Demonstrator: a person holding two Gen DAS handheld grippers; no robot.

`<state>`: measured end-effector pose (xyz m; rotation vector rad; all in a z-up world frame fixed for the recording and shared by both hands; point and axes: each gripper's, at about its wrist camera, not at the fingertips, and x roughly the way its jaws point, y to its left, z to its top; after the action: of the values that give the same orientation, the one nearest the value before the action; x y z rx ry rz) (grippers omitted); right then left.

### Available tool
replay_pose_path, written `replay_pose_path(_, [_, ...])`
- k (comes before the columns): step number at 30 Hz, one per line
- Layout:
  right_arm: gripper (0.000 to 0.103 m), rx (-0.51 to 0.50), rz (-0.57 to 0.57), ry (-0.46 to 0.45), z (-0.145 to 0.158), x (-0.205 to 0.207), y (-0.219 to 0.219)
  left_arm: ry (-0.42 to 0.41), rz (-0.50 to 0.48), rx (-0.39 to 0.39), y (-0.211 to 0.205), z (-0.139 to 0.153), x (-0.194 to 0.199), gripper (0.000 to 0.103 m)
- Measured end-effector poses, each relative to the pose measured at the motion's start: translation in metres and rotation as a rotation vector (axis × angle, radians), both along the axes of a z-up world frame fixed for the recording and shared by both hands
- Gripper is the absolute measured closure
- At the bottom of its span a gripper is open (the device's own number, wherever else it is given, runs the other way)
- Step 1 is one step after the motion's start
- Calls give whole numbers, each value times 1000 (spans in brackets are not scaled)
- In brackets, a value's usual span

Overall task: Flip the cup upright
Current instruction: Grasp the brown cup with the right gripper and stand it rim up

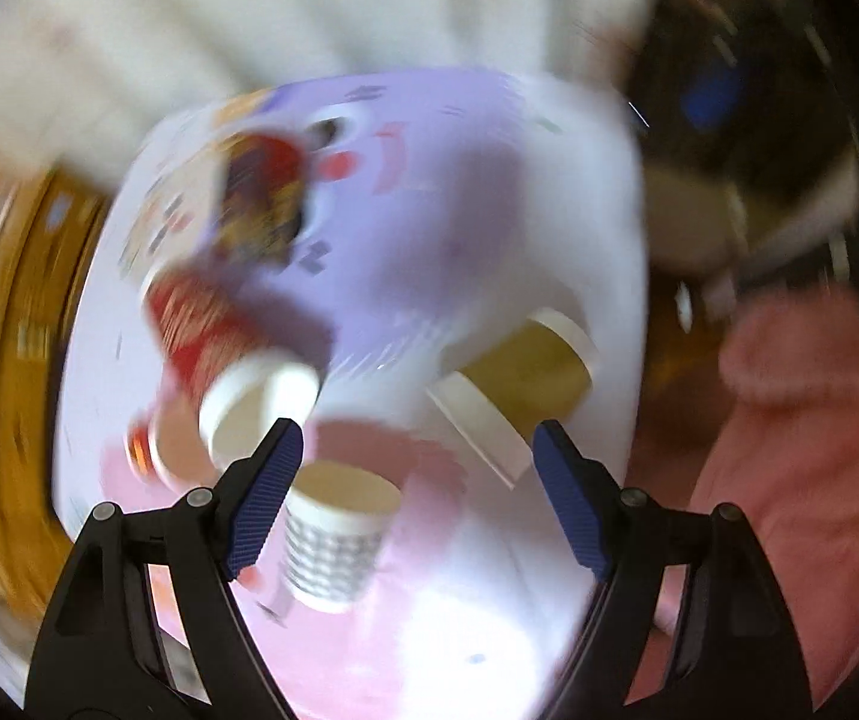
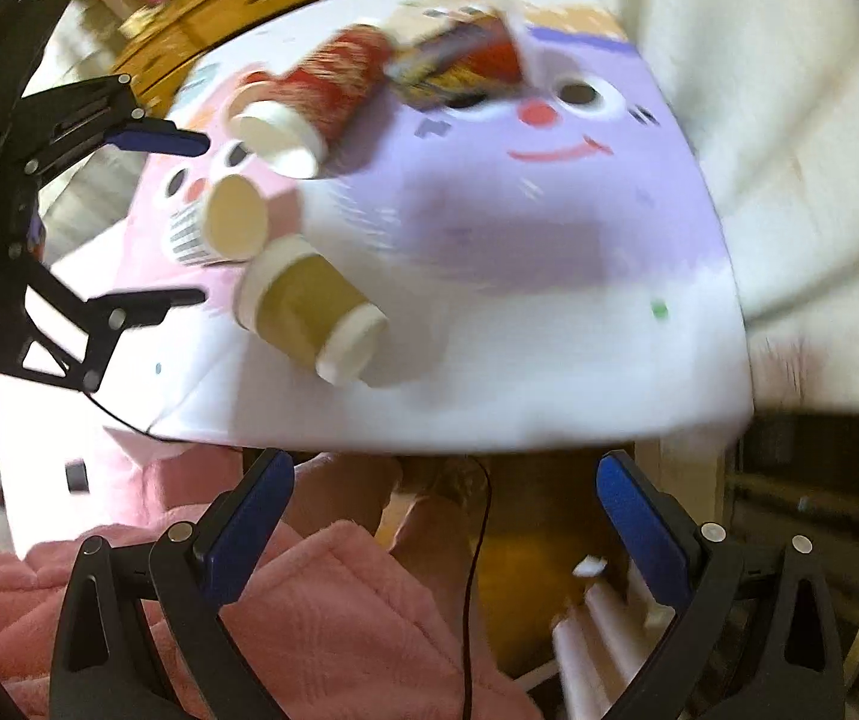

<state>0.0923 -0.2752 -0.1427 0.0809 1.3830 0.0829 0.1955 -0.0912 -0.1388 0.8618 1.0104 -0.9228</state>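
Three paper cups lie on their sides on a small table with a purple and pink cartoon cover [image 1: 489, 228] [image 2: 549, 276]. A white cup with a grey check pattern [image 1: 333, 540] [image 2: 219, 228] is nearest my left gripper [image 1: 417, 438], which is open just above it. A tan cup with a white lid [image 1: 525, 372] [image 2: 309, 312] lies to its right. A red cup [image 1: 213, 330] [image 2: 321, 96] lies further back. My right gripper [image 2: 441, 474] is open and empty, off the table's near edge. The left gripper also shows in the right wrist view [image 2: 204, 219], open. Both views are motion-blurred.
A red and yellow snack packet [image 1: 261, 198] [image 2: 459, 66] lies at the back of the table. Pink fleece-clad legs [image 2: 309, 600] [image 1: 819, 450] are below the table edge. A yellow wooden cabinet [image 1: 15, 360] stands to one side, a white curtain [image 2: 759, 120] behind.
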Motion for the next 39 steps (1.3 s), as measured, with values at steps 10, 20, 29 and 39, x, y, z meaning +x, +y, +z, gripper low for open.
replay_pose_path(10, [0, -124, 405, -120, -7, 18, 88, 73, 922, -407, 111, 13, -14, 26])
replay_pose_path(20, [0, -262, 716, -111, -62, 20, 170, 211, 1349, -465, 188, -15, -65, 26])
replay_pose_path(29, [3, -311, 771, -58, -117, 54, 185, 242, 1373, -371, 185, -30, -93, 26])
replay_pose_path(39, [36, -286, 723, 3, -145, 89, 181, 270, 1344, -304, 172, -40, -97, 26])
